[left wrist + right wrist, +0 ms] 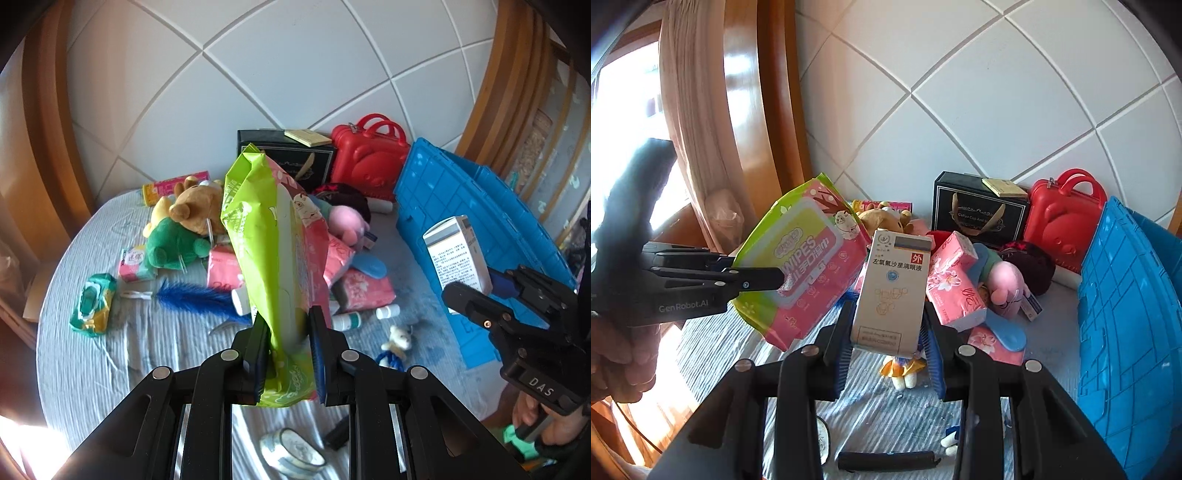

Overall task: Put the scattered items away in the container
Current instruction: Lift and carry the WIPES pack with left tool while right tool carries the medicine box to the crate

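Left wrist view: the left gripper (288, 354) is clamped on the wipes pack (273, 258), held above the bed left of the blue crate (476, 229).

Right wrist view: the right gripper (888, 345) pinches the white box (892, 291) between its 2 fingers, also left of the blue crate (1126, 325).

A white wall (997, 110) crossed by diagonal grooves is seen behind everything. A wooden frame (764, 110) and a pale curtain (690, 110) are seen at the left of the right wrist view, with bright daylight beside them. In the left wrist view, a second wooden frame (491, 92) is shown at the right edge. The bed (147, 350) is covered by a grey-blue ribbed sheet, wrinkled in places. Sunlight is cast on the sheet's near left corner. What lies beyond the right frame is too blurred to be told.
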Tool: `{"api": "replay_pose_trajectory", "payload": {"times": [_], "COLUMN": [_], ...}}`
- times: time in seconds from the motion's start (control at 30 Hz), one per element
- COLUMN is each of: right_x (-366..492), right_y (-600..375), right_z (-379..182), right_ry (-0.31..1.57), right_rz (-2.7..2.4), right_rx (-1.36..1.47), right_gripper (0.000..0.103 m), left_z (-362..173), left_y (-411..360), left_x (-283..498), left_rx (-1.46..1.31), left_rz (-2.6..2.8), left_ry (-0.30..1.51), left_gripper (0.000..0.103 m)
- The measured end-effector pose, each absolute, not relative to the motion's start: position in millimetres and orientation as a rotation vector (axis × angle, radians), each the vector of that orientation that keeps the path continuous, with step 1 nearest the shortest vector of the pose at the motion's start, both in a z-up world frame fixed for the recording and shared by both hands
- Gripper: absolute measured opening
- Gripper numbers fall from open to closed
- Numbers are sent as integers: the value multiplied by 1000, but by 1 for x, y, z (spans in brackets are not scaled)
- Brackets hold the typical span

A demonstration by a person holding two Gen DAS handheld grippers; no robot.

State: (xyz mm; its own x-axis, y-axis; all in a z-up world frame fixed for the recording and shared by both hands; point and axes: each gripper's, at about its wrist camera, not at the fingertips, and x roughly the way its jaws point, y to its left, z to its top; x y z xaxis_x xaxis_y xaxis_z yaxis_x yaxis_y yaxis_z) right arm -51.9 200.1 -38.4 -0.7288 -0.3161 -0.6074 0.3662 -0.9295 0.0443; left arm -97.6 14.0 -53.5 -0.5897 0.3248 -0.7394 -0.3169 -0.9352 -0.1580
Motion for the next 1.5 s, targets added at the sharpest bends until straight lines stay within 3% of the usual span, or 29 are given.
{"api": "replay_pose_trajectory", "payload": {"times": [1.5], "right_x": [-3], "right_y": [452], "right_z": [33], "right_ry": [-122], "right_rz": [-2896], "right_rx": [754], "right_gripper": [34], "left_z": [73], "left_y": [314], "left_x": [-71], "left_rx": [-823], "left_rz": [2312], "left_ry": [128], "left_gripper": [19]}}
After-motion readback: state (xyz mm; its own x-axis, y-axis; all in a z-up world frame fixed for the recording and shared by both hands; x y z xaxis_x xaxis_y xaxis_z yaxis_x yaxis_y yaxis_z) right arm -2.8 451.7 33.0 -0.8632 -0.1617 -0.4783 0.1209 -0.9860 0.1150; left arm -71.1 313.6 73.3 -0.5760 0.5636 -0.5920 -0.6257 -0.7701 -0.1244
